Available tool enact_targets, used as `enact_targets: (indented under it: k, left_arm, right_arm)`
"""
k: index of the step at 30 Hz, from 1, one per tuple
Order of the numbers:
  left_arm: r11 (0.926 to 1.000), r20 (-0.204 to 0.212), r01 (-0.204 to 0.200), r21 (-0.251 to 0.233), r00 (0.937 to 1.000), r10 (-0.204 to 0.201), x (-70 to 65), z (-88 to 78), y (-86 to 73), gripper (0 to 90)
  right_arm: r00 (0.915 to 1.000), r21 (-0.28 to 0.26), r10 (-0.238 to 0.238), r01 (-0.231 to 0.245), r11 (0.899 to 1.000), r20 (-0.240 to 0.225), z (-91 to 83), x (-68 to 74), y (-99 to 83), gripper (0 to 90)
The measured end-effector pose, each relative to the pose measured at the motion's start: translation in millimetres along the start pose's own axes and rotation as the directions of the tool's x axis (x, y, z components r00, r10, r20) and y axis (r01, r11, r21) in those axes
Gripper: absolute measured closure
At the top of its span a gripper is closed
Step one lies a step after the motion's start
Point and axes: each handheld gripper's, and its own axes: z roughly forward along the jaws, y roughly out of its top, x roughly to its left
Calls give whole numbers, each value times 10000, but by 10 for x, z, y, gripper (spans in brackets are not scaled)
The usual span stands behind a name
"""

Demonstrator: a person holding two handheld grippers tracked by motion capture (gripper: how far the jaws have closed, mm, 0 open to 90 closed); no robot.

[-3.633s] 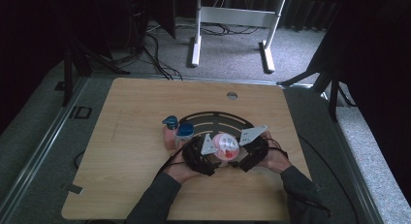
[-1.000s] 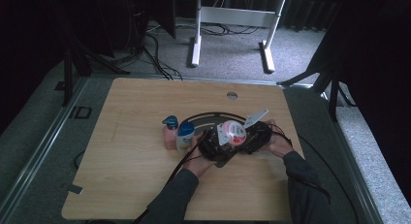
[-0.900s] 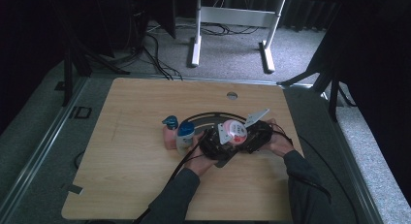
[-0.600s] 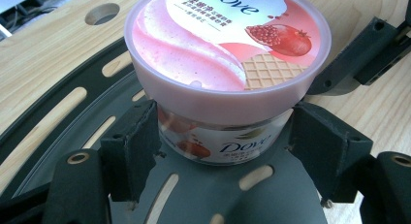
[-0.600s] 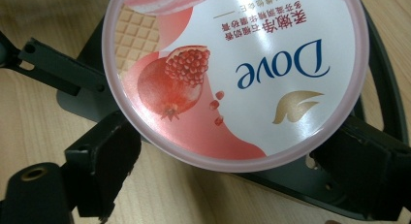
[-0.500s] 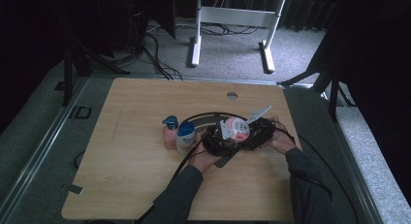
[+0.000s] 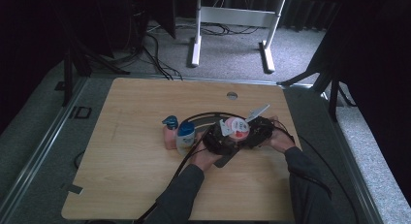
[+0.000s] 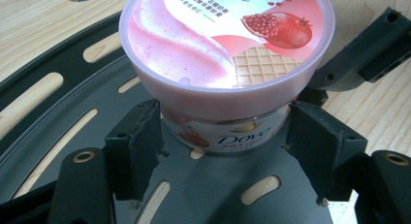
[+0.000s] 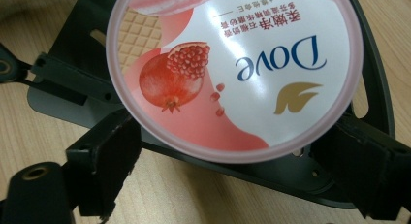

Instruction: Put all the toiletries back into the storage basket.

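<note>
The pink Dove jar (image 8: 228, 64) sat right of the table's (image 7: 135, 175) middle, over a dark slotted rack (image 8: 58, 117). The left gripper (image 8: 225, 136) clamped its body below the lid, its jaws having just closed a little; the right gripper (image 9: 232, 156) flanked the lid, whether pressing I cannot tell. This looked like unscrewing: next, one holds, the other twists. Two bottles (image 7: 179, 134) stood just left.

Both tools (image 7: 224, 139) (image 7: 257, 132) meet tip to tip, jaws seemingly spread wide.
</note>
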Motion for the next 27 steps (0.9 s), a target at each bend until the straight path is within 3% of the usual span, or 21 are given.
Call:
enact_targets:
  k: [3, 8, 13, 20, 27]
  left_arm:
    - [9993, 255, 352, -87, 9991, -350, 29, -14, 0, 328]
    - [9995, 227, 308, -82, 9993, -306, 19, -27, -7, 385]
    - [9986, 401, 518, -125, 9979, -513, 42, -39, -13, 407]
    - [9991, 313, 406, -145, 9987, -401, 41, -48, -19, 425]
    - [9997, 200, 195, -145, 9996, -192, 34, -52, -23, 454]
  right_arm:
    - [10000, 141, 51, -51, 9999, -27, -9, -11, 10, 121]
    - [9998, 253, 174, -177, 9995, 136, -53, -5, -18, 149]
    - [9988, -416, 399, -388, 9984, 278, -217, -19, -105, 194]
    - [9936, -1043, 943, -875, 9907, 627, -373, -95, -264, 420]
    - [9779, -1527, 1834, -1671, 9741, 1000, -366, -199, -323, 622]
